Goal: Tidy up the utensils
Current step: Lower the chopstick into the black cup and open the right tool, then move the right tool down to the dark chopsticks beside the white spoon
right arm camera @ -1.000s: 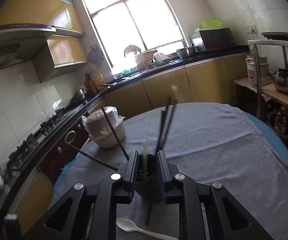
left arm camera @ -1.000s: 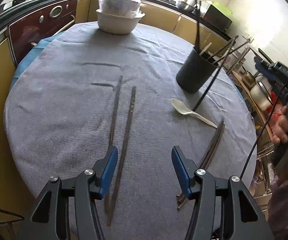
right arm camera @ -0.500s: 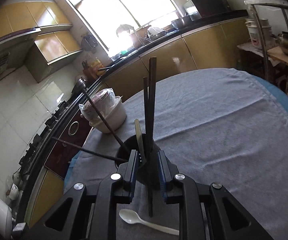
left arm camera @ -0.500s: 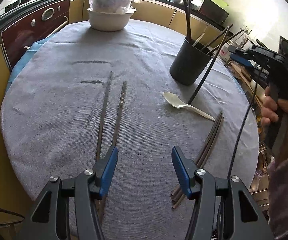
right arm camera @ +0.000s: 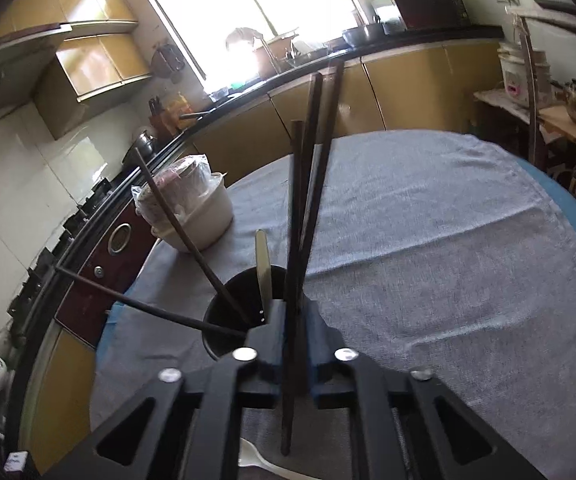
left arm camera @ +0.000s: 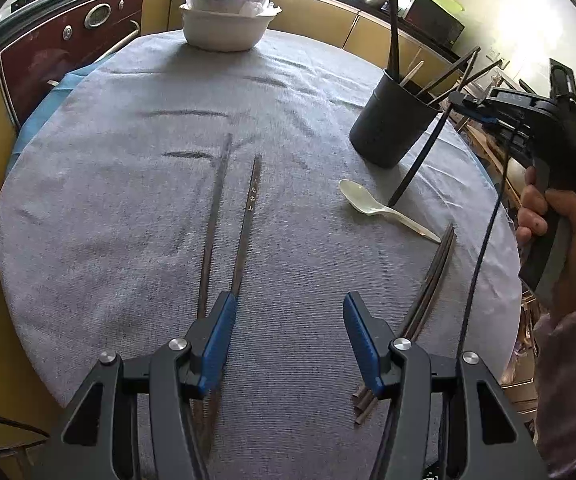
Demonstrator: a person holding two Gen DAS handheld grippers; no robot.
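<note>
Right wrist view: right tool (right arm camera: 292, 344) just closed on chopstick (right arm camera: 293, 280), near the holder (right arm camera: 228, 320); left tool (left arm camera: 286, 340) half open, empty. Steep tilt: stick may miss rim, tip holder.

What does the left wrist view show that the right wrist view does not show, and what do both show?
Only the left wrist view: the open left claw, two chopsticks lying side by side on the cloth, a bundle of chopsticks near the table edge, and the hand holding the right tool.

Only the right wrist view: the right claw shut on one dark chopstick, seen close.

Both: the black holder, the white spoon, the white bowl and the grey tablecloth.
</note>
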